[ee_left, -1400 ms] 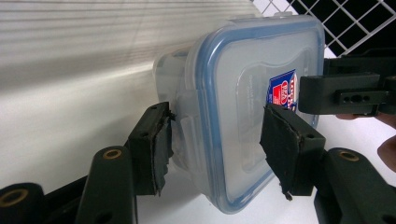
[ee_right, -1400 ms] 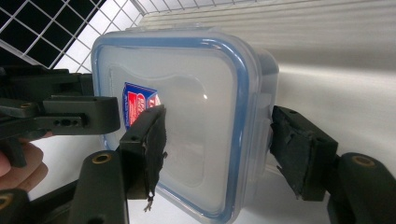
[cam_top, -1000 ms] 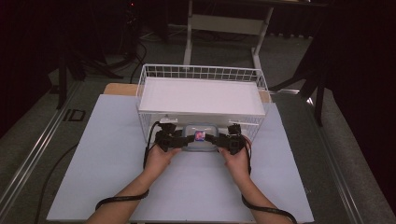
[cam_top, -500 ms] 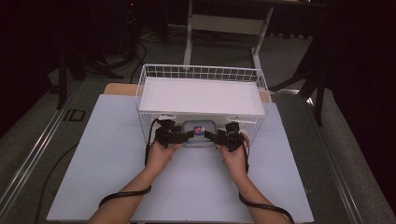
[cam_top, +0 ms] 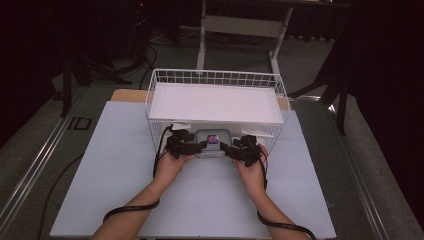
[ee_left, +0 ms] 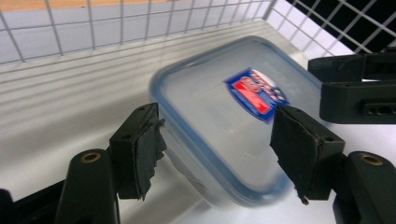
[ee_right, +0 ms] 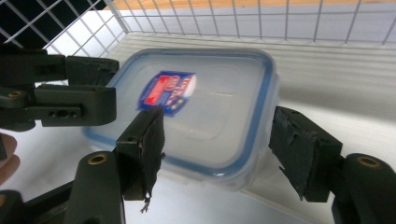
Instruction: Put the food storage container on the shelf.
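Black left gripper [ee_left: 217, 154] has just been closing a little; its pads [ee_left: 149, 144] straddle a corner of the box [ee_left: 233, 116] with a gap showing at each side, so no firm pinch. Right gripper [ee_right: 217, 154] stands spread around the opposite corner, not pressing either. That box sits tilted inside the basket [cam_top: 280, 90], at its near wall. Lifted now, it could slip and drop, or snag the wire.
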The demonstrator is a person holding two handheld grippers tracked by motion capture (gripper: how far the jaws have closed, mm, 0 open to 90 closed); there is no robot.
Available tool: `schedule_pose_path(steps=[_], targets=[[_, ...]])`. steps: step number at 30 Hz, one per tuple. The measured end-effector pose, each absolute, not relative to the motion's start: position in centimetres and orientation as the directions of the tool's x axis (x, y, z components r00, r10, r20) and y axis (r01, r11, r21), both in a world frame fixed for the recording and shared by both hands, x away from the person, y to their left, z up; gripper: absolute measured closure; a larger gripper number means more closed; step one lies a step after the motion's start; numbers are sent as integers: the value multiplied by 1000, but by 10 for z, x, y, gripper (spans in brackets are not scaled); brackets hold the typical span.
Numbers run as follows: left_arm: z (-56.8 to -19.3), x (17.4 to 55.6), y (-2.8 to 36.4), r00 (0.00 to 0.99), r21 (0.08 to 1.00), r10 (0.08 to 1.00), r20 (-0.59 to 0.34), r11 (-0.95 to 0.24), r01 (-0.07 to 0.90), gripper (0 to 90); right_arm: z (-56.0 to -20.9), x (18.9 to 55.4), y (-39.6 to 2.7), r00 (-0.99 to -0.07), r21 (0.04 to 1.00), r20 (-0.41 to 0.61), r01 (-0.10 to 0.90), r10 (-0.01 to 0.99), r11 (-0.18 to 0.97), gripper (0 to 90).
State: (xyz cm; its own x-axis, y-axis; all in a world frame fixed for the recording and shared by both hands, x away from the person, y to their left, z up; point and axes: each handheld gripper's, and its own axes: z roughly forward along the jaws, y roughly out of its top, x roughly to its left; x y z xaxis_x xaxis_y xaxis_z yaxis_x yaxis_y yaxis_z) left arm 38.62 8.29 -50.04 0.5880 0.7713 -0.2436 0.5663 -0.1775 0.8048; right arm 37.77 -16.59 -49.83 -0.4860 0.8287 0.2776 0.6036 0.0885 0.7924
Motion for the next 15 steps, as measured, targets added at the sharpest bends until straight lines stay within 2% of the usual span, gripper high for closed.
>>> schedule_pose_path(steps=[6, 8, 10, 12, 15], targets=[[-492, 374, 86, 604, 818, 768, -215, -196, 541, 352, -491, 363, -163, -519, 823, 219, 553, 827, 129, 352], [-491, 368, 89, 595, 813, 762, -256, -163, 559, 352, -491, 360, -164, -522, 827, 216, 547, 825, 129, 353], [-491, 363, 93, 602, 815, 755, -261, -162, 557, 352, -489, 354, -165, -525, 834, 203, 535, 827, 134, 402], [-491, 350, 95, 640, 820, 737, -218, -217, 529, 352, -487, 350, -167, -525, 835, 207, 535, 825, 131, 413], [-491, 342, 98, 643, 815, 727, -240, -209, 540, 352, -485, 346, -168, -526, 834, 207, 536, 825, 133, 436]])
